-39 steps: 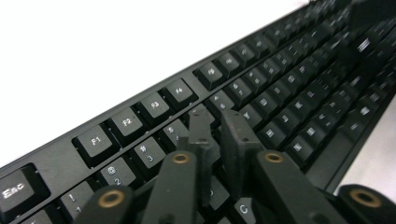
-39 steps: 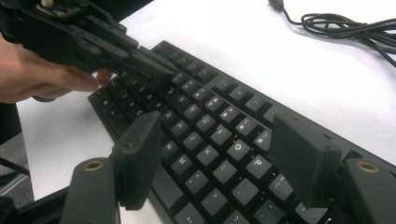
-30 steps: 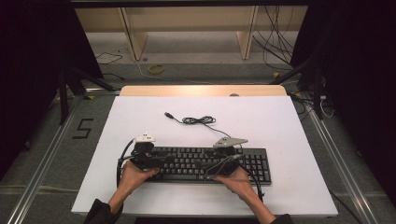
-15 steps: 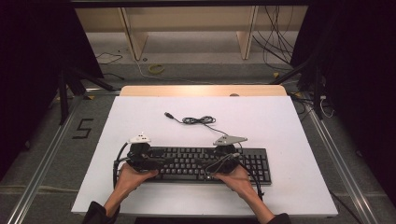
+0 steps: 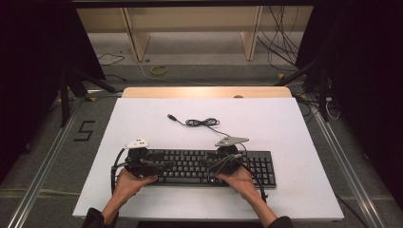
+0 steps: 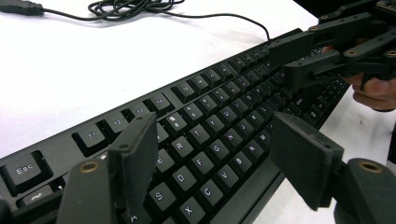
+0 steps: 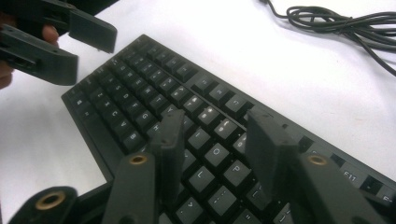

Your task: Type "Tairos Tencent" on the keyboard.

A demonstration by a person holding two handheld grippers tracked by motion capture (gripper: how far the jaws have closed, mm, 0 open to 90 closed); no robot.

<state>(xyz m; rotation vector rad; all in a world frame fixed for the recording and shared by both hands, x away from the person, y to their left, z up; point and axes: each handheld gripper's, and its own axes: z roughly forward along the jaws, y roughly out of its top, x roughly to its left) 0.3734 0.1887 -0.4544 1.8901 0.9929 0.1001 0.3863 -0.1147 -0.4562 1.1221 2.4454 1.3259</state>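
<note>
A black keyboard point(image 5: 199, 166) lies flat on the white table, near its front edge. My left gripper point(image 6: 212, 128) hovers over the keyboard's left end, around the letter keys. Its jaws have just been opening and stand wide apart, holding nothing. My right gripper point(image 7: 212, 119) hangs over the right half of the letter keys. Its jaws have just been closing and stand partly apart above the keys, with nothing pressed between them. The two grippers point toward each other, left gripper point(image 5: 159, 166) and right gripper point(image 5: 211, 168). The keyboard's coiled cable point(image 5: 202, 122) lies behind it.
The cable ends in a loose USB plug point(image 5: 171, 116) on the white table top point(image 5: 285, 123). A wooden strip point(image 5: 204, 91) borders the table's far edge. Beyond it are shelf legs and floor cables. Dark frames stand at both sides.
The left hand and its gripper have slid a little to the left along the keyboard. The right hand has stayed where it was.
</note>
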